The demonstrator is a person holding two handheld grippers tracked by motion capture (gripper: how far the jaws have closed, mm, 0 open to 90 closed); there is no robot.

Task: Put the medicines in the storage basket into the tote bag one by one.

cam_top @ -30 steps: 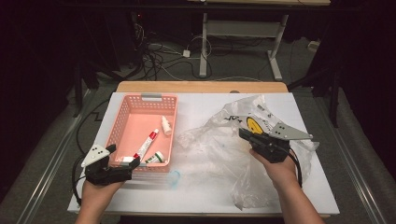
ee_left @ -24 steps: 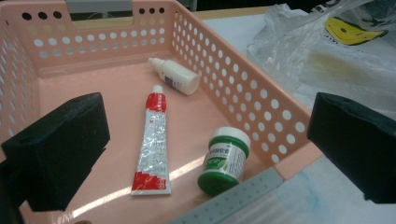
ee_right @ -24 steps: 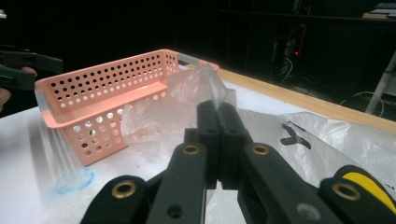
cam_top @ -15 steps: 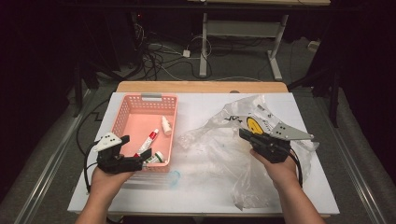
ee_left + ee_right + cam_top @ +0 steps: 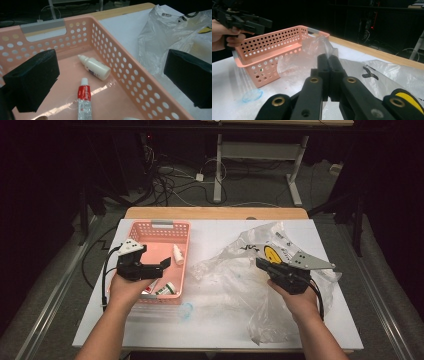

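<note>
The plastic bag (image 5: 235,275) is pinched in the closed right gripper (image 5: 328,60), seemingly holding it steady. Beyond it, the left gripper (image 5: 162,265) (jaws wide, empty) hovers over the pink basket (image 5: 130,72), above its toothpaste tube (image 5: 83,101) and white bottle (image 5: 95,67), likely to pick one.

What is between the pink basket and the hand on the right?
In the high view, crumpled clear plastic bag lies on the white table between the pink basket and the right gripper, which is shut on the bag.

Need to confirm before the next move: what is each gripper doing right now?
Left gripper: open, empty, above the pink basket.
Right gripper: closed, pinching the clear plastic bag.
</note>
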